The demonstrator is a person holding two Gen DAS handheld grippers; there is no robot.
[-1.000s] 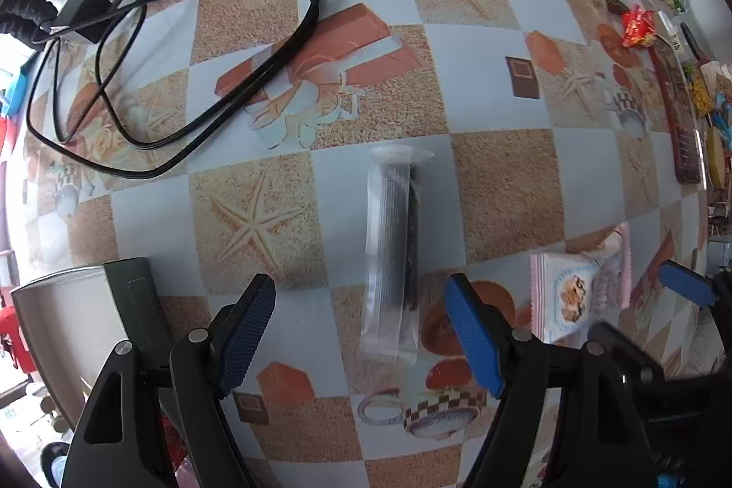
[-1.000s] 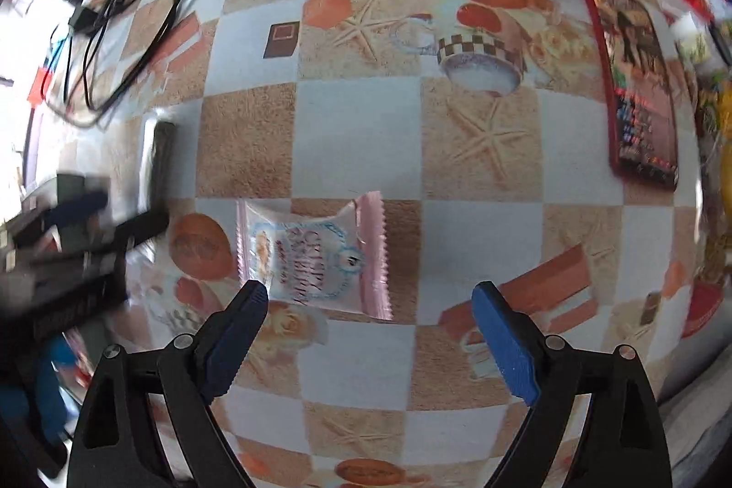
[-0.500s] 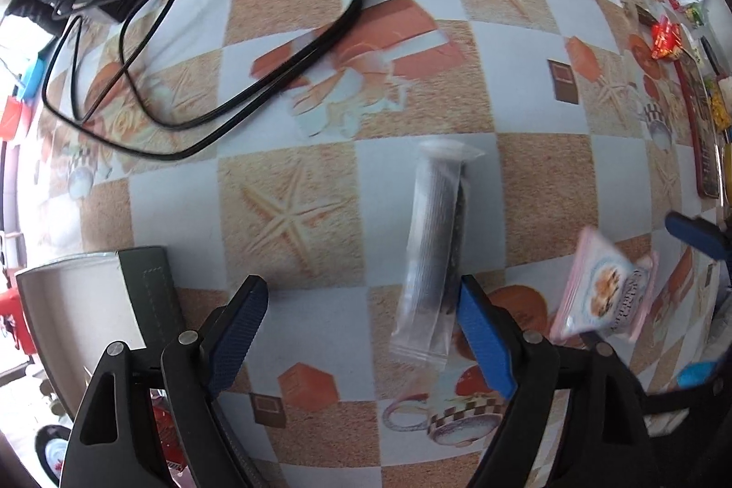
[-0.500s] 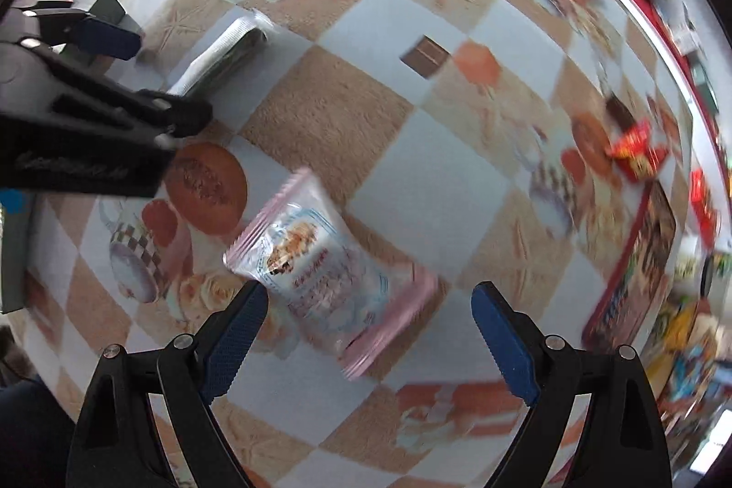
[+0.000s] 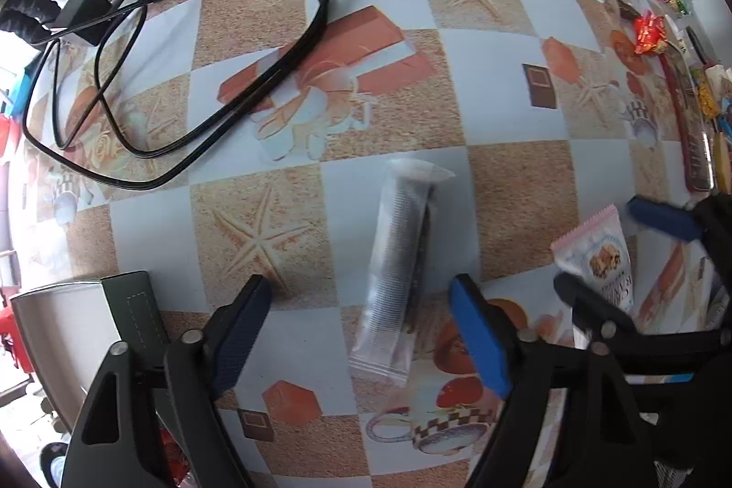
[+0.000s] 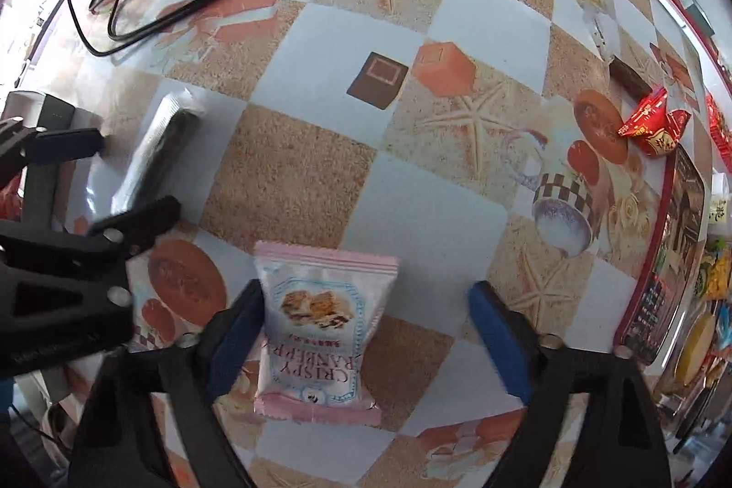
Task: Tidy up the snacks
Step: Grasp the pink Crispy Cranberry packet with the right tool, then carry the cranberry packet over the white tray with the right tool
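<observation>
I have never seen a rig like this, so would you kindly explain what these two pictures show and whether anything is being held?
A person holds a two-finger tool in each hand; a fisheye camera on each looks down along its fingers. On the patterned tablecloth the left gripper straddles a clear-wrapped dark snack bar; the right gripper straddles a pink biscuit packet. Both have just been closing, but one blue pad of each stands clear, so nothing is held yet. A black cable lies further off.
</observation>
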